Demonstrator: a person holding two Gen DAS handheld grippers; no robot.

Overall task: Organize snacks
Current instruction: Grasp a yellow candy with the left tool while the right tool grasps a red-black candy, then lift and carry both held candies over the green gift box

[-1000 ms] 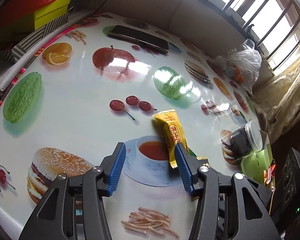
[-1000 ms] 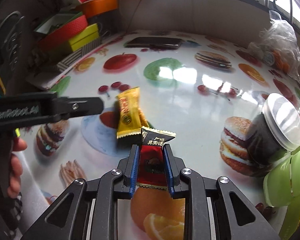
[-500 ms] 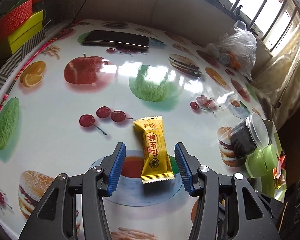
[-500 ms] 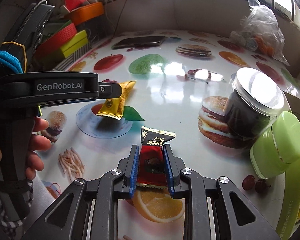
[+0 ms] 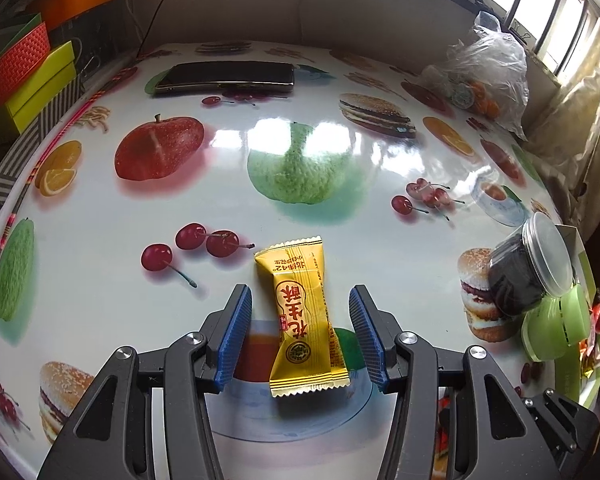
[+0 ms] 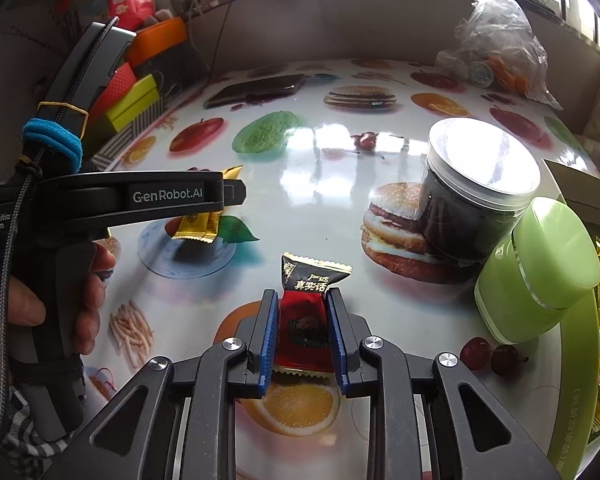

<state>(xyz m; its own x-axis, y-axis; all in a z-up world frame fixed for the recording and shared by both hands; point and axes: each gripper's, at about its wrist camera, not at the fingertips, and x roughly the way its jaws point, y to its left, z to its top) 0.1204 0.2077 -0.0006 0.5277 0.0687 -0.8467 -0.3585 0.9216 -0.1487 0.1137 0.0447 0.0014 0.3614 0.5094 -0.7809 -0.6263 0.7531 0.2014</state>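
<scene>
The left gripper point(image 5: 300, 332) has its fingers spread either side of the yellow snack packet point(image 5: 305, 320), which lies flat on the table point(image 5: 340, 216), well in from its edges; neither pad touches it. The right gripper point(image 6: 303, 332) pinches a red-and-black candy point(image 6: 306, 308) above the table, near the clear-lidded jar point(image 6: 472, 204) at the right edge.

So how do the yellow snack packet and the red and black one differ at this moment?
The yellow packet lies flat on the table between the open left gripper, untouched; the red and black packet is clamped in the right gripper. The yellow one looks longer, and the red one has a black top. Both are sealed, crimped wrappers with Chinese print.
</scene>
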